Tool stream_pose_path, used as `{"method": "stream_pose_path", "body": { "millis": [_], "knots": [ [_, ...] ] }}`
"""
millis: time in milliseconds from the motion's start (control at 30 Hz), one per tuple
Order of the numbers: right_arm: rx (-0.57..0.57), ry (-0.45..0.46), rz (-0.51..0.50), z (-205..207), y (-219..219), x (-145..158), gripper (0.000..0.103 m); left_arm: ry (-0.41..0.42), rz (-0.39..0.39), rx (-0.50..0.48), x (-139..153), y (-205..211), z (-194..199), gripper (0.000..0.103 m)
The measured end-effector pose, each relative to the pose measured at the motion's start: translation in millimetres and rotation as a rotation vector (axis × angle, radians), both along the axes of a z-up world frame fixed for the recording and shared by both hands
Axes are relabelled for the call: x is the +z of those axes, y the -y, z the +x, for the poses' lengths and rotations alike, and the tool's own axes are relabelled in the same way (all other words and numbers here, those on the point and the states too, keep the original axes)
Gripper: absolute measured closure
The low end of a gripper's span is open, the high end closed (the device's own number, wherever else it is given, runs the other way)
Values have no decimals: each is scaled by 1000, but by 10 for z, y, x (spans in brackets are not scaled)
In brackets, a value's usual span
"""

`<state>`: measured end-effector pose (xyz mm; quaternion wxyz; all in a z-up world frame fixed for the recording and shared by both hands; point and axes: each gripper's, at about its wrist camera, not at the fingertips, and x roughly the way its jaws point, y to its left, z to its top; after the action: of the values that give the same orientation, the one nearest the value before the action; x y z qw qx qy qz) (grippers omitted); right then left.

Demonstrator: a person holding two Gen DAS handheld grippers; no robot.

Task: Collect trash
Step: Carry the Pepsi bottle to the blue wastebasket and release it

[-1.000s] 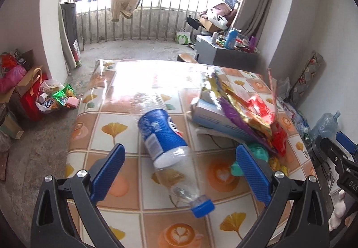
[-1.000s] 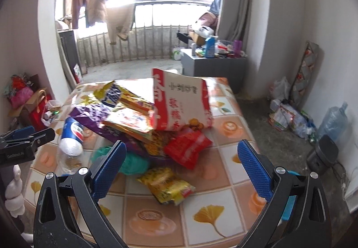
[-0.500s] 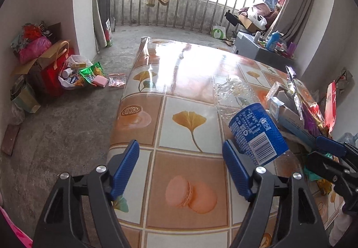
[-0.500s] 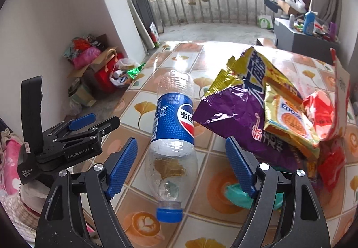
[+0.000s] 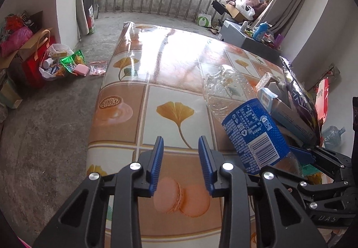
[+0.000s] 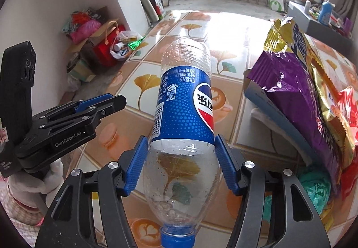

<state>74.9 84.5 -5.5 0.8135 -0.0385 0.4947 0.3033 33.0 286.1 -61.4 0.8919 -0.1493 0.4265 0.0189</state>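
A clear plastic bottle (image 6: 185, 109) with a blue label and blue cap lies on the tiled tablecloth (image 6: 143, 78), cap toward me. My right gripper (image 6: 181, 138) straddles its middle below the label, its jaws closing, and both blue pads touch the bottle's sides. In the left wrist view the bottle (image 5: 252, 131) sits to the right, with the right gripper (image 5: 302, 151) at it. My left gripper (image 5: 180, 139) hovers over the table's near left part, its jaws closing to a narrow gap with nothing between them. It appears at left in the right wrist view as the left gripper (image 6: 111, 100).
A heap of snack bags, with a purple bag (image 6: 290, 96) on top, and a teal wad (image 6: 313, 185) lie right of the bottle. Off the table's left edge, a trash bag (image 5: 56, 62) and a red bag (image 5: 33, 62) stand on the floor. A grey cabinet (image 5: 235, 35) stands behind.
Both grippers swung toward the table's left and dropped lower. The right gripper came over the bottle and closed in on its sides. The left gripper's jaws narrowed beside the bottle.
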Motion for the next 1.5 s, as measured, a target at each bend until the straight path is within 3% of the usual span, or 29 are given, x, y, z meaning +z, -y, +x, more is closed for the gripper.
{"method": "stream_pose_path", "body": {
  "millis": [200,333,567,667,800,1033,1133,1267,1500],
  "knots": [
    [-19,58,157,-248,410,370,46,80,-50,-53,355,103,-155,72],
    [-121,123,204,-425,876,598,46,154,-87,-155,620,388,-194,72],
    [-481,211,264,-786,2093,826,46,217,-136,-513,894,1459,-119,72],
    [-616,185,269,-885,2478,738,46,201,-119,-656,873,1990,-131,72],
    [-699,136,295,-950,2719,553,46,169,-93,-769,797,2433,-104,72],
    [-813,34,252,-987,3205,189,45,76,52,-934,484,3061,-127,71],
    [-833,-14,258,-968,3264,51,45,101,177,-997,366,3293,-242,67],
    [-846,-45,262,-916,3318,-51,45,118,399,-1012,140,3517,-268,66],
    [-847,-67,299,-899,3438,-144,45,43,472,-993,-124,3591,-64,66]
  ]
}}
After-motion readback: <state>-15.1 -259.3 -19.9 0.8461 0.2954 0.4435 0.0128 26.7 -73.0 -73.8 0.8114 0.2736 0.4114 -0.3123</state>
